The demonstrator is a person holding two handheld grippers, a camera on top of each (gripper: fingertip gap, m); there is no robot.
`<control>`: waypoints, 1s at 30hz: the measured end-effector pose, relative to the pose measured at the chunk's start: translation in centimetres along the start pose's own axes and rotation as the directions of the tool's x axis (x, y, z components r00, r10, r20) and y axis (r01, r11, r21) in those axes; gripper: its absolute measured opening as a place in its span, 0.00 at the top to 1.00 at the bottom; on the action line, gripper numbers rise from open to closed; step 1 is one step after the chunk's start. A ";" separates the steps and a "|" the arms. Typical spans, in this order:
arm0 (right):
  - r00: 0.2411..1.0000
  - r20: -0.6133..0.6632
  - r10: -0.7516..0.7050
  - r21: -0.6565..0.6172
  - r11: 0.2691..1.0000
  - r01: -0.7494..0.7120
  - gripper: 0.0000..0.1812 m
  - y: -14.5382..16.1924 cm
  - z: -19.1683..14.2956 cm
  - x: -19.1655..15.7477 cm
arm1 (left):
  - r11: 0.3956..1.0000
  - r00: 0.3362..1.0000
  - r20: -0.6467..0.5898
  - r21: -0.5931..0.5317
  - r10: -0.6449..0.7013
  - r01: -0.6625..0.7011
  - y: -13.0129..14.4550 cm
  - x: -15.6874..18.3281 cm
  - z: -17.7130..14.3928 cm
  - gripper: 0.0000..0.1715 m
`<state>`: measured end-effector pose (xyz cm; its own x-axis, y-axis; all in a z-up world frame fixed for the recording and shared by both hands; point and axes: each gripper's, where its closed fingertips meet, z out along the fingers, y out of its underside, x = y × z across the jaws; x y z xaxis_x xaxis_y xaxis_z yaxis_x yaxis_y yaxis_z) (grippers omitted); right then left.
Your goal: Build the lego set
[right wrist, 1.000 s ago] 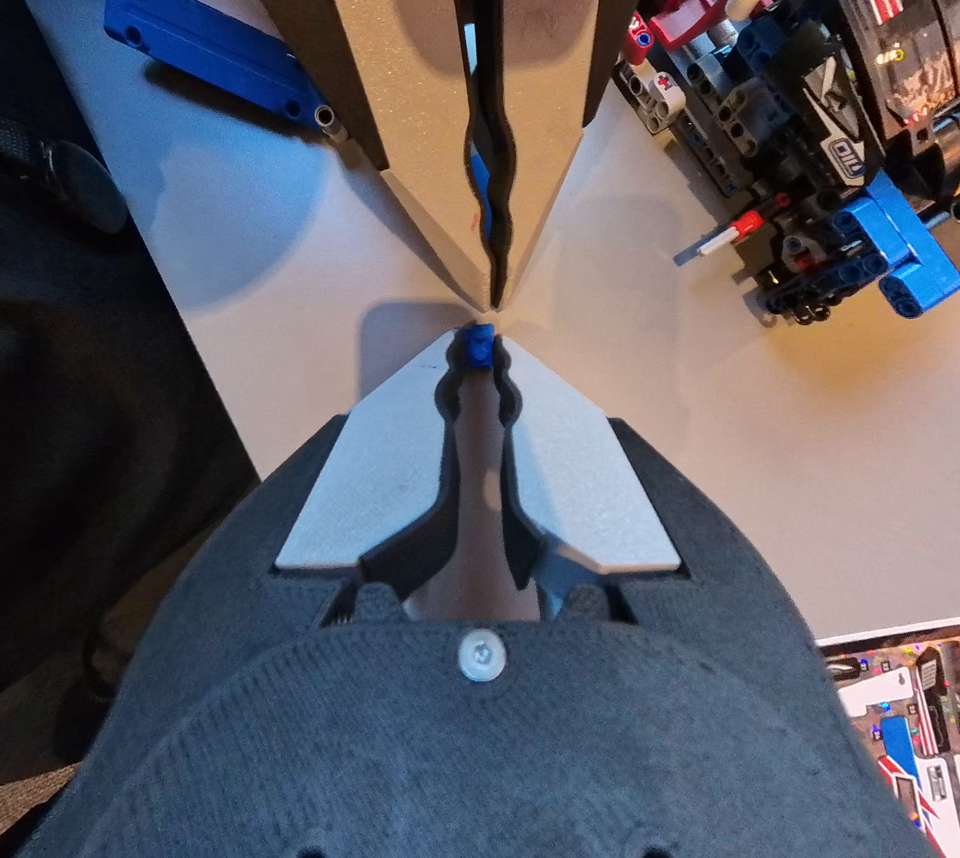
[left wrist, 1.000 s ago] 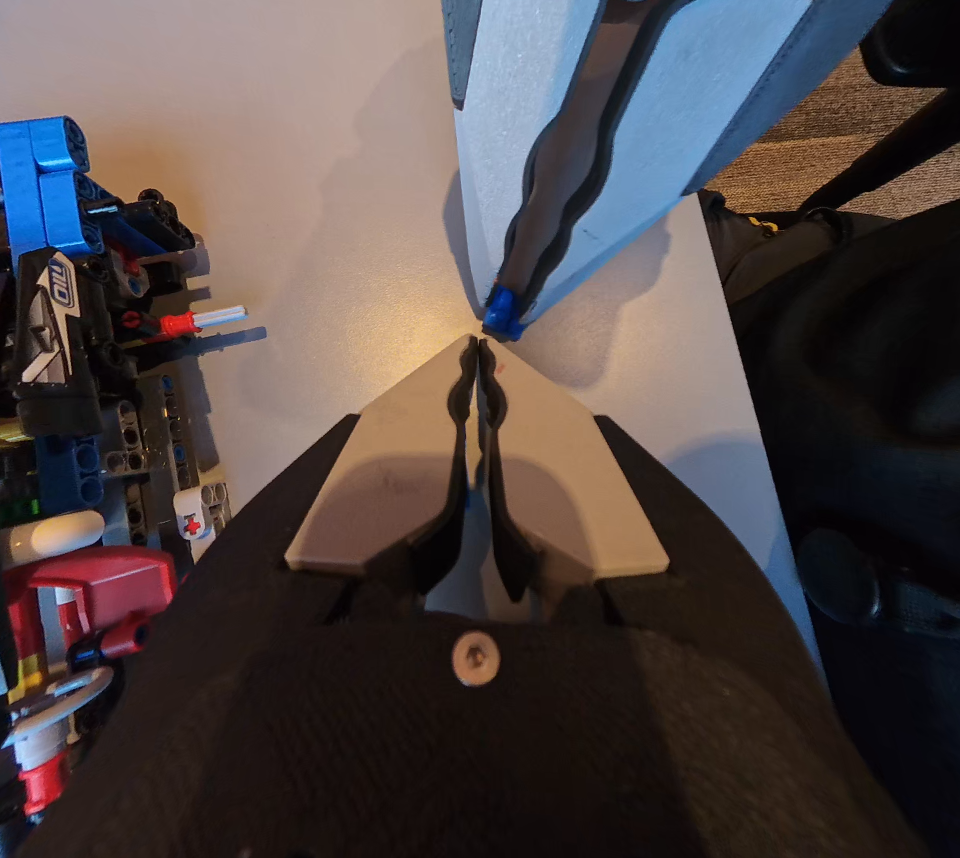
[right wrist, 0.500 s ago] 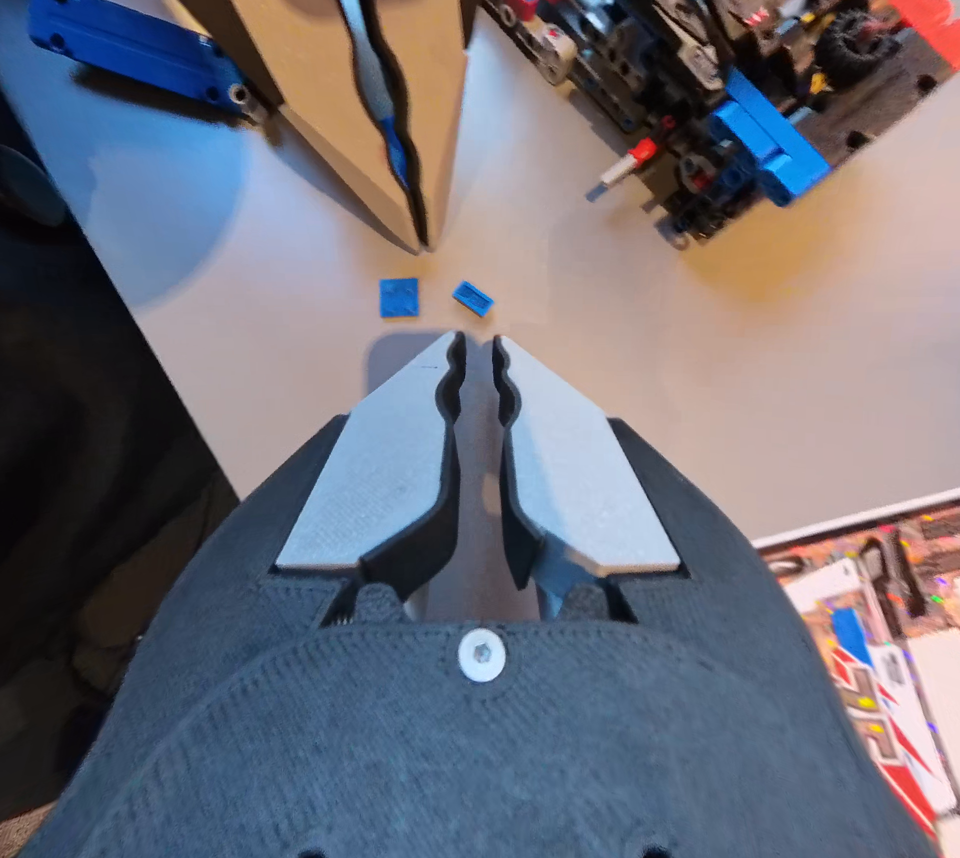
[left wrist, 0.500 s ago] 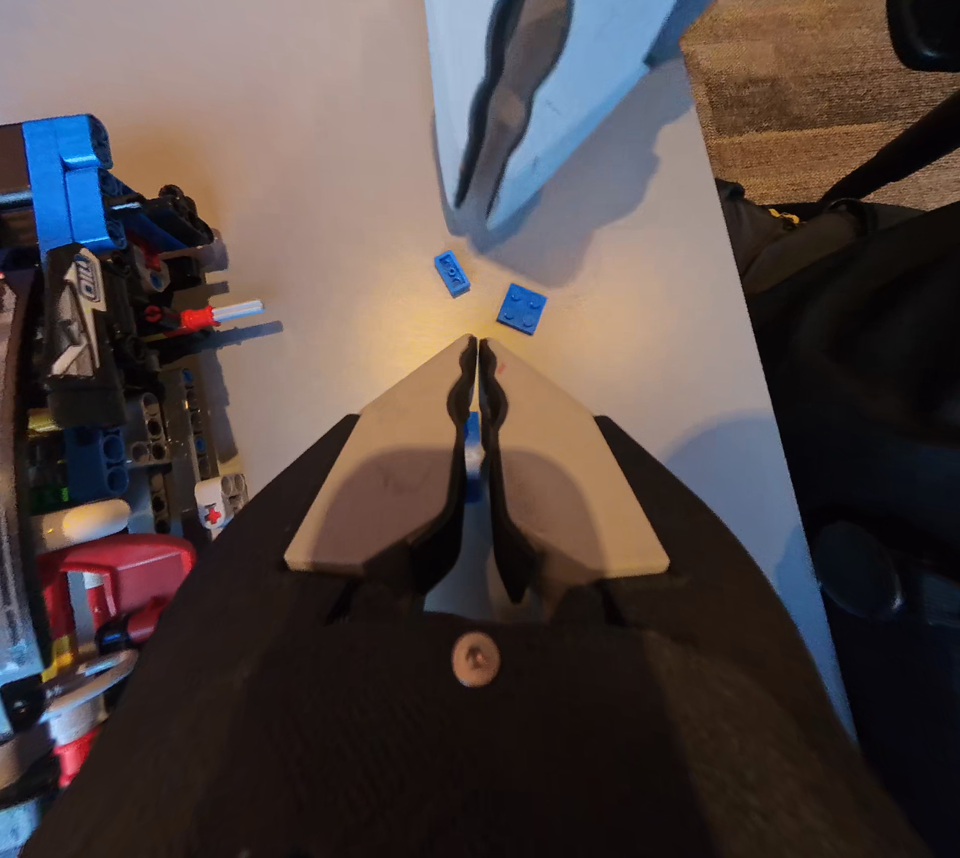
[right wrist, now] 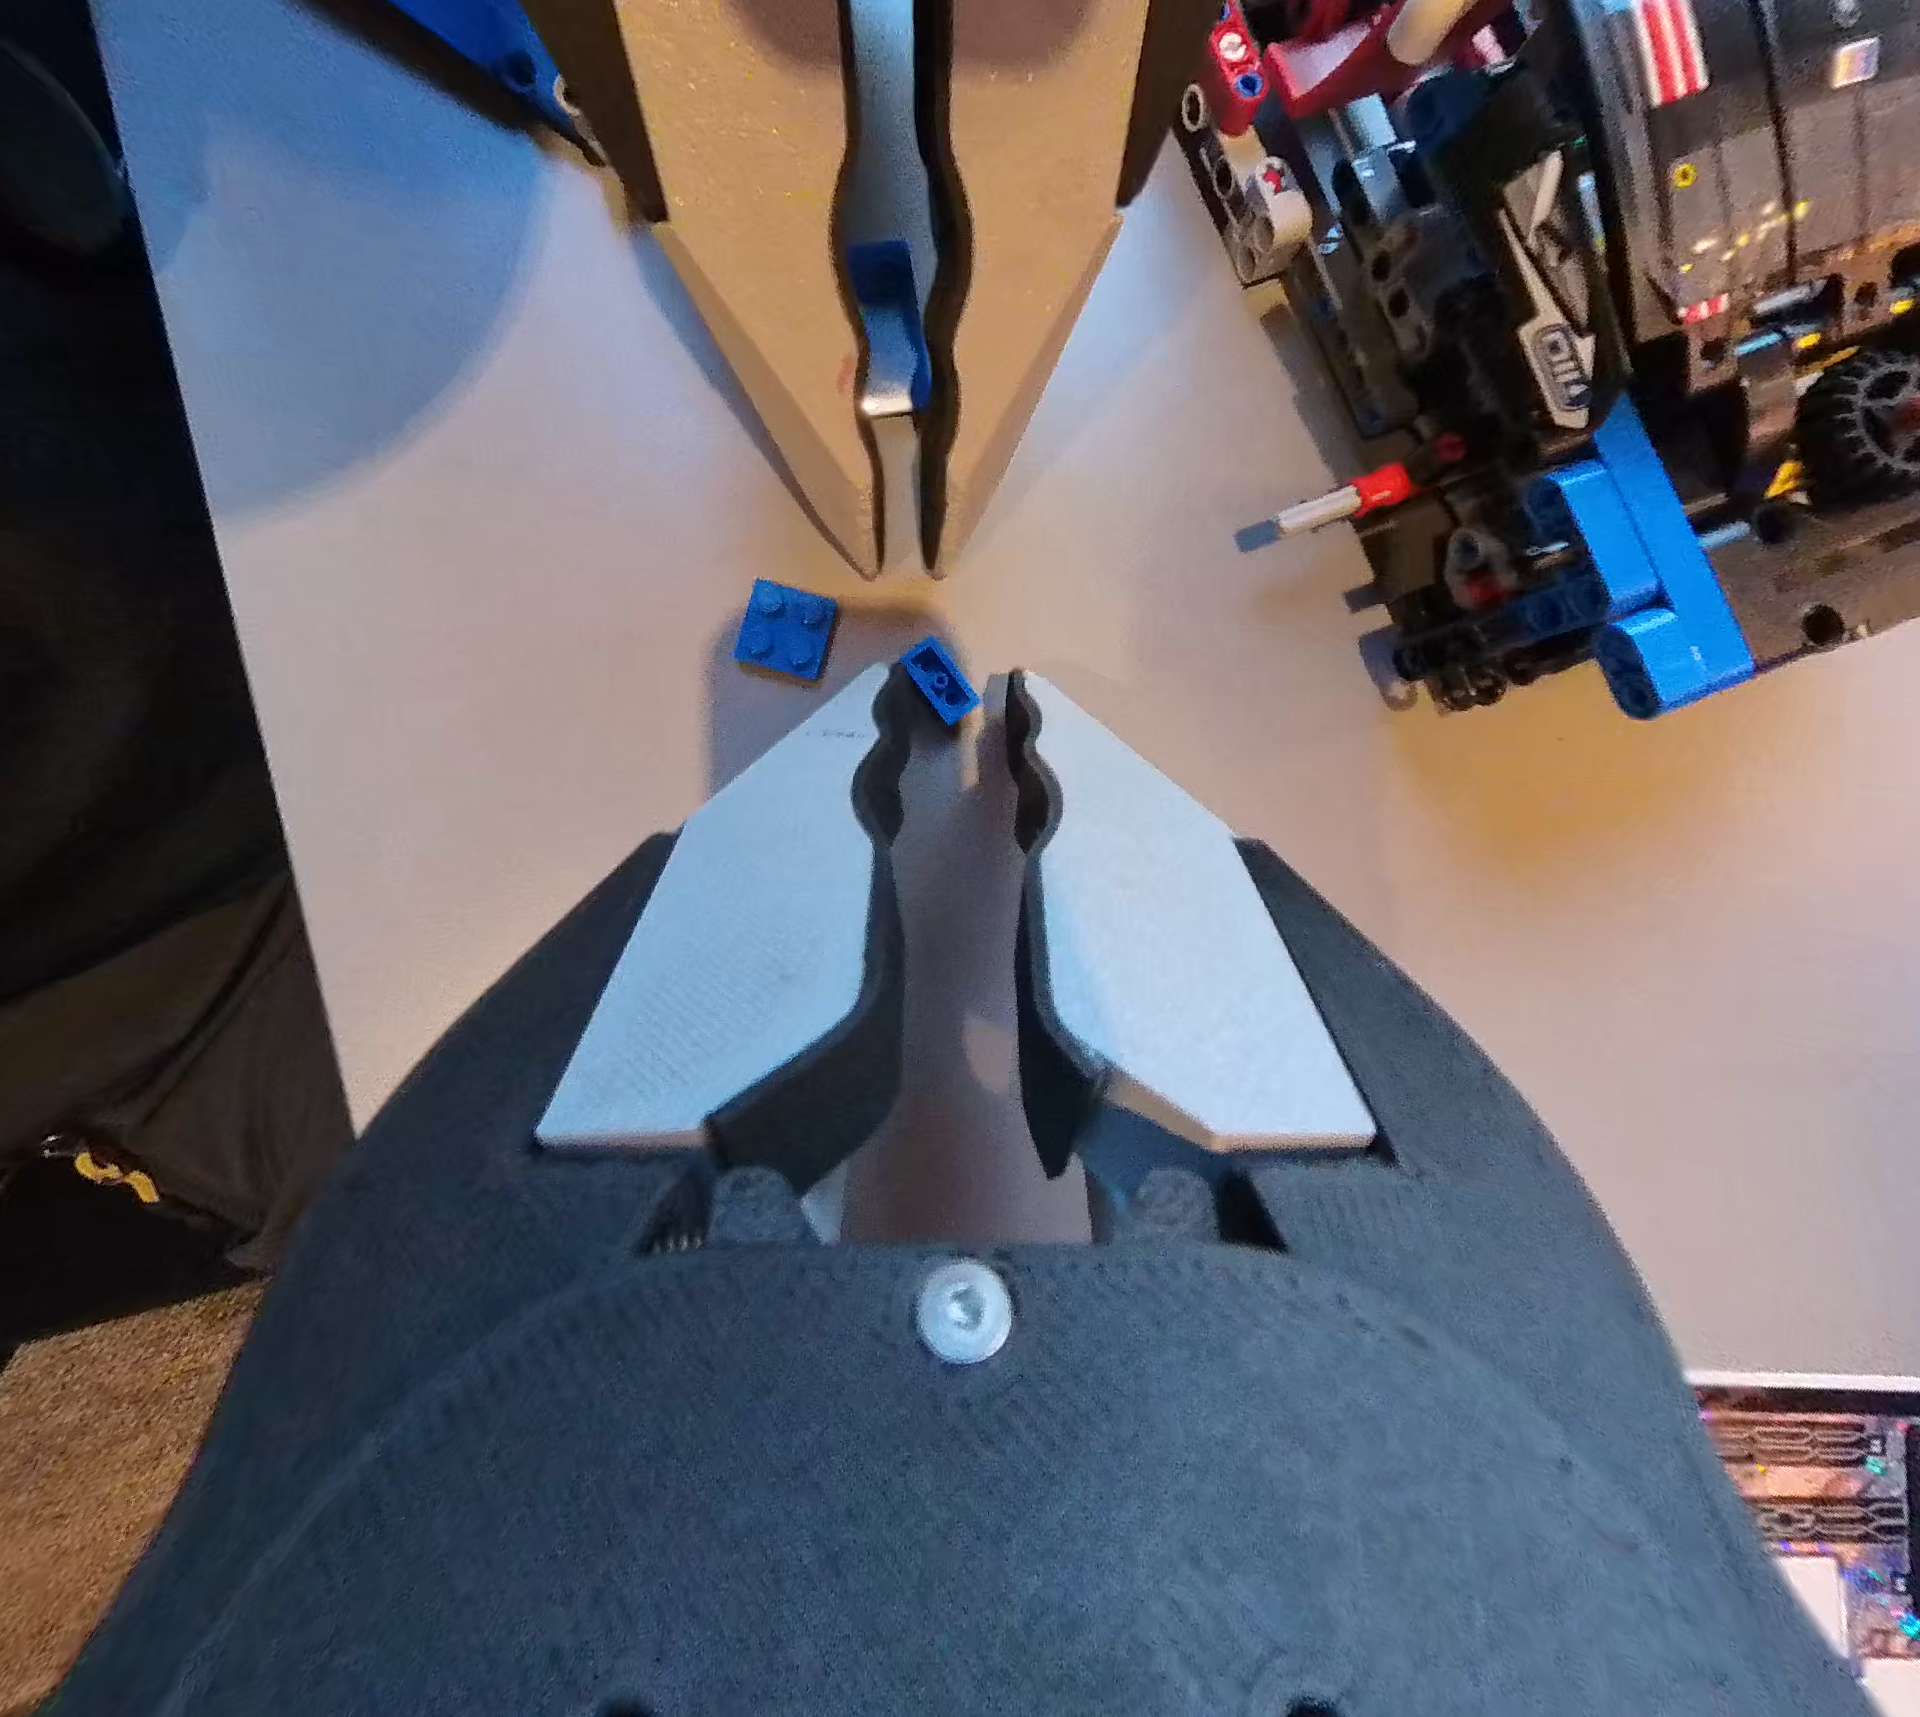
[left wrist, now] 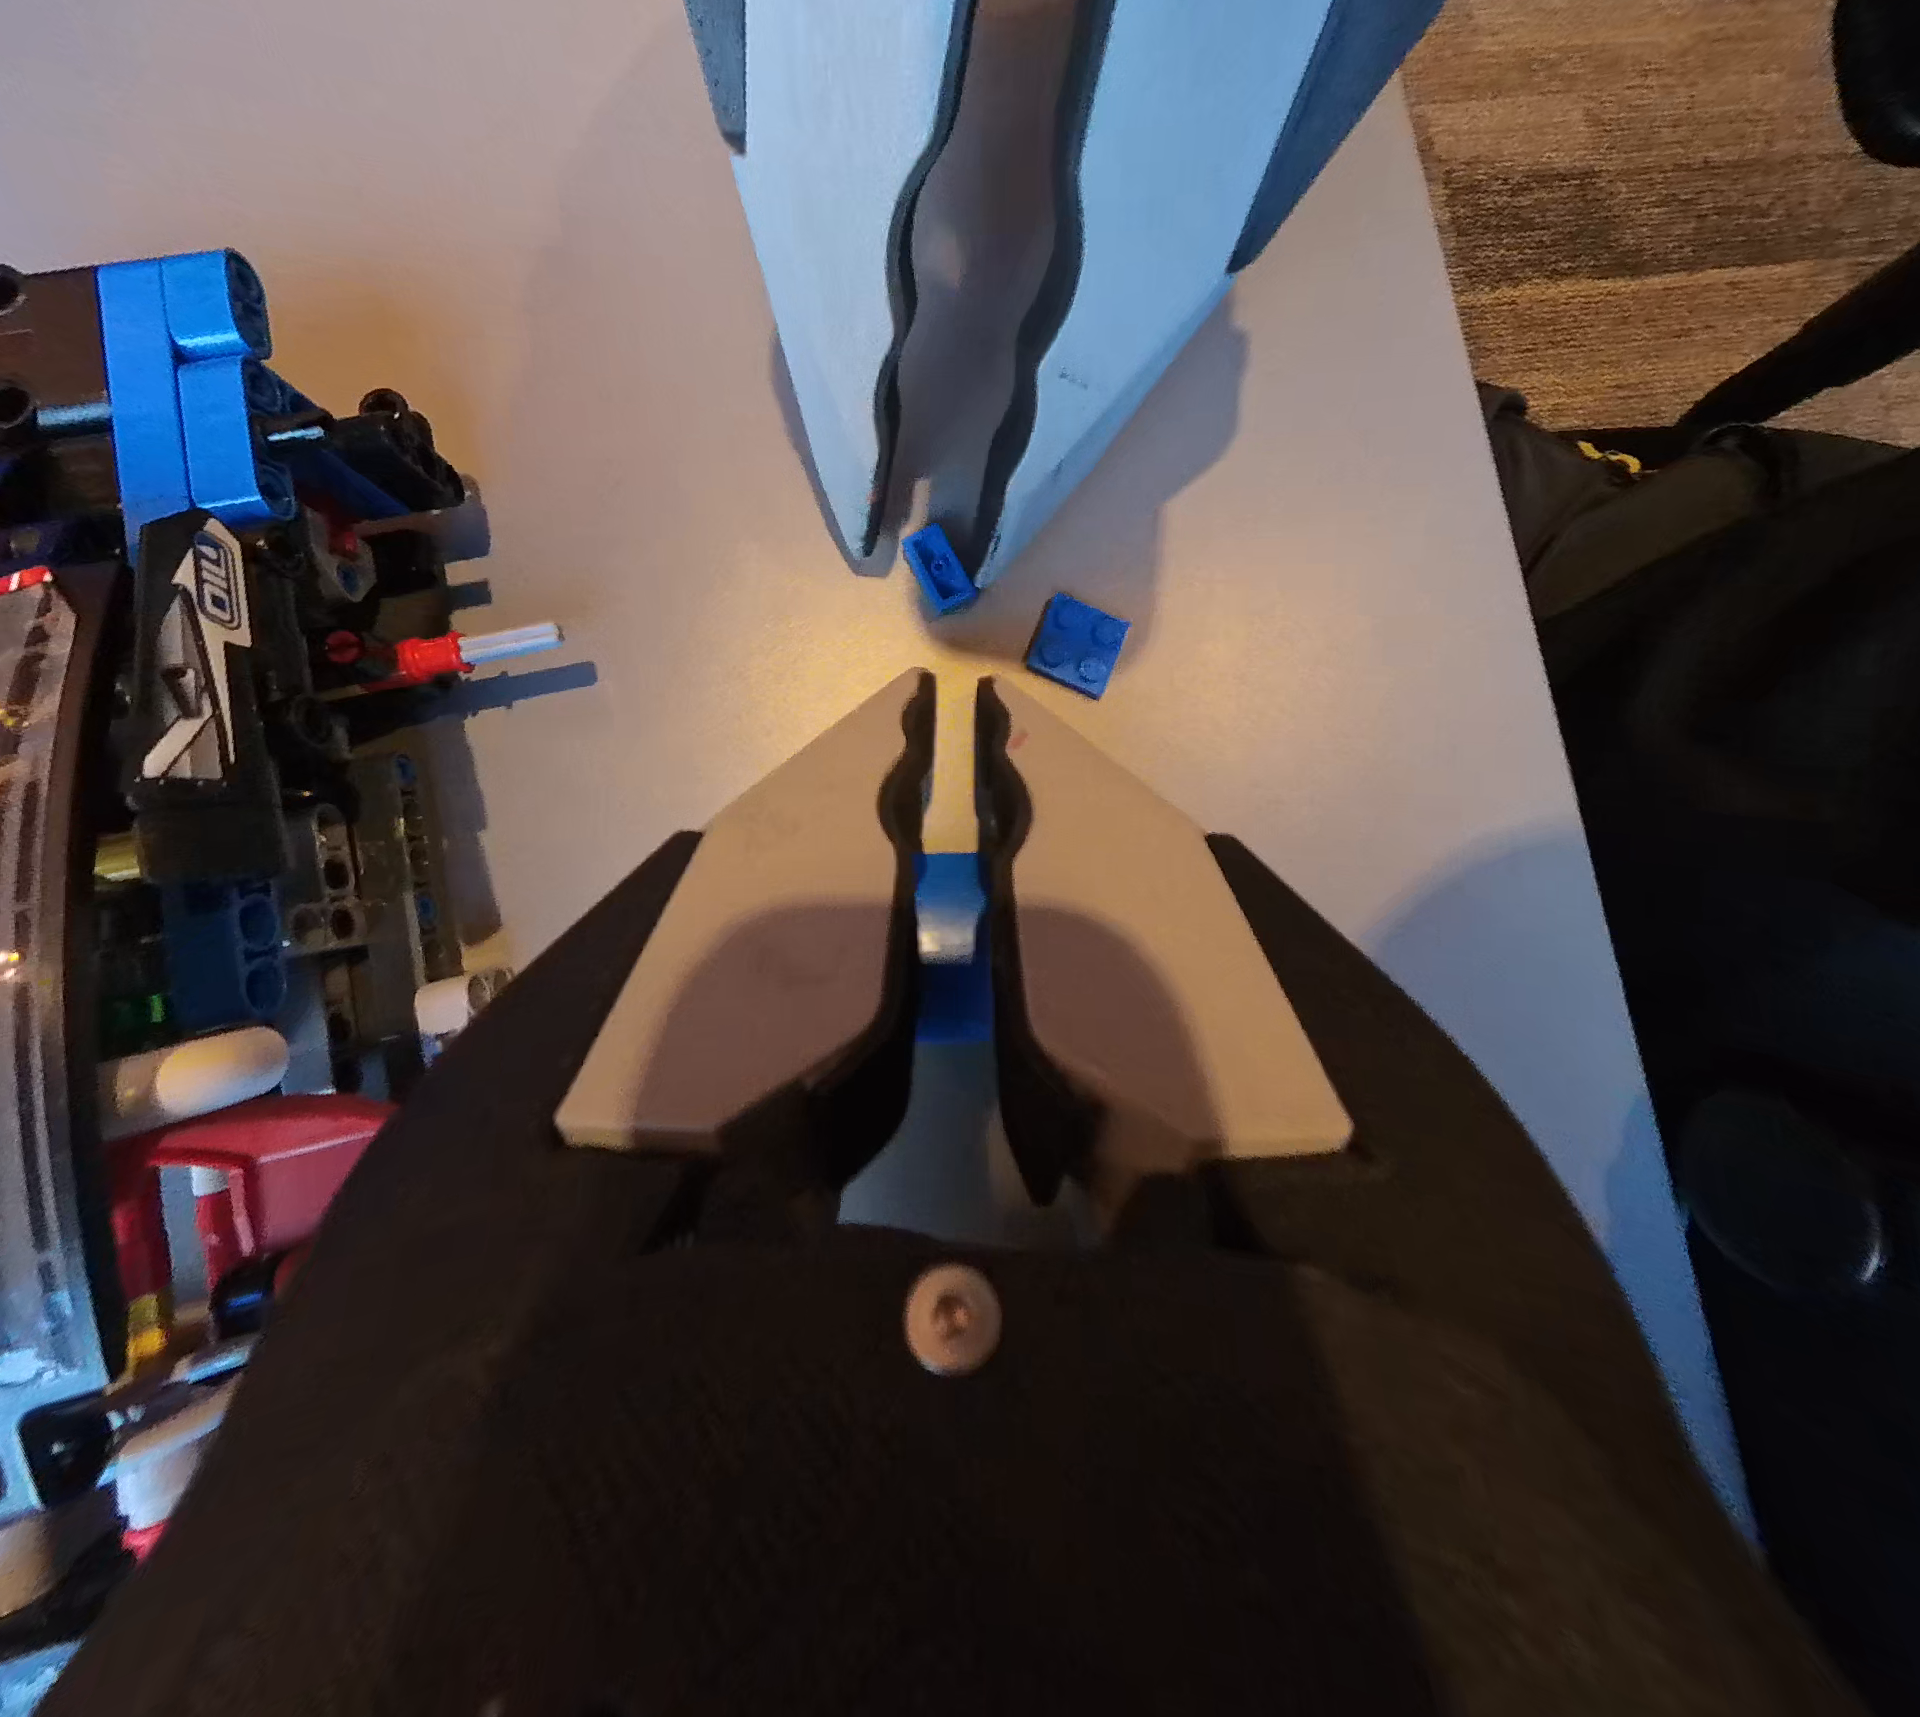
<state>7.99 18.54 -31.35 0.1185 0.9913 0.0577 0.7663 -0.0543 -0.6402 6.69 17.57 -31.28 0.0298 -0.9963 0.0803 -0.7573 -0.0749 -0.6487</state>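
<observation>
My right gripper (right wrist: 951,680), jaws parted, straddled the small blue plate (right wrist: 939,681) on the white table (right wrist: 1195,836) beside the square blue plate (right wrist: 785,628), light, stiff, slippery, best pinched across its long edges, while my left gripper (left wrist: 954,682) clamped a blue piece (left wrist: 948,929).

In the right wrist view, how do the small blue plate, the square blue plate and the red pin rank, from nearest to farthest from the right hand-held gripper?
1. Small blue plate: between the tips of the right hand-held gripper.
2. Square blue plate: on the table, just left of the tips.
3. Red pin: farthest, to the right, sticking out of the lego model.
</observation>
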 end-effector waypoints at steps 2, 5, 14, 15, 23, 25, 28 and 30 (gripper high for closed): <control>1.000 -0.001 0.007 -0.009 1.000 -0.007 0.97 0.2 0.2 0.1 | 1.000 1.000 0.019 0.004 0.025 -0.025 0.0 -0.1 0.0 0.96; 0.997 0.042 0.071 0.010 0.997 -0.071 0.97 0.0 0.2 -0.4 | 0.996 0.995 0.056 0.015 0.084 -0.085 -0.3 -0.3 -0.1 0.95; 0.905 0.237 0.354 0.003 0.931 -0.365 0.97 -0.5 -0.4 -2.1 | 0.920 0.900 0.230 0.045 0.371 -0.390 -2.0 -0.1 -1.0 0.94; 0.889 0.260 0.378 0.002 0.920 -0.392 0.97 -0.6 -0.4 -2.2 | 0.906 0.883 0.241 0.031 0.404 -0.423 -1.9 0.0 -1.0 0.93; 0.772 0.403 0.491 0.044 0.832 -0.553 0.98 -1.9 -1.4 -2.6 | 0.844 0.815 0.255 -0.014 0.521 -0.536 -1.7 1.2 -0.5 0.93; 0.753 0.423 0.504 0.051 0.817 -0.574 0.98 -2.1 -1.6 -2.7 | 0.833 0.803 0.264 -0.006 0.534 -0.552 -1.9 1.4 -0.6 0.97; 0.738 0.436 0.515 0.059 0.802 -0.595 0.98 -2.2 -1.7 -2.8 | 0.851 0.826 0.247 0.014 0.506 -0.525 -1.9 1.5 -0.6 0.98; 0.743 0.430 0.512 0.072 0.802 -0.593 0.98 -2.3 -1.7 -2.8 | 0.872 0.856 0.213 0.034 0.470 -0.488 -1.8 1.7 -0.6 0.98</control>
<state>6.96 15.71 -28.74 0.2086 0.7608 -0.6145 0.4988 -0.6233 -0.6023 7.68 16.01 -29.49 -0.1920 -0.8973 -0.3974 -0.6531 0.4191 -0.6307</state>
